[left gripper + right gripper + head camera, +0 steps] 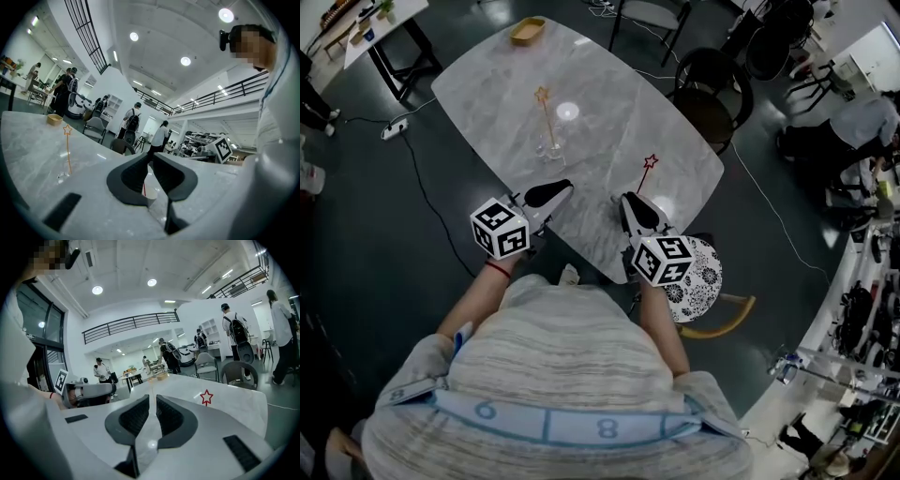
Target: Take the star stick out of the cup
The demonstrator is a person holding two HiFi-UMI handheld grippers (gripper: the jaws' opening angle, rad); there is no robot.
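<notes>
The gold stick [547,117] stands upright in a clear cup [551,148] near the middle of the table [609,103], well ahead of both claws. The left claw [565,187] and the right claw [625,199] hang over the near edge. Each has its jaws almost pressed together with only a slit between, pinching nothing.

The step in hand is judged to be the approach. Spread one claw before reaching the stick. Pinch the shaft above the rim and lift straight up. Steady the light cup with the other claw.

Count:
- Sticks: two, one gold and one red stick [646,173] just beside the right claw.
- Cups: one plainly visible.
- Bowls: one bowl [527,30] at the far edge.
</notes>
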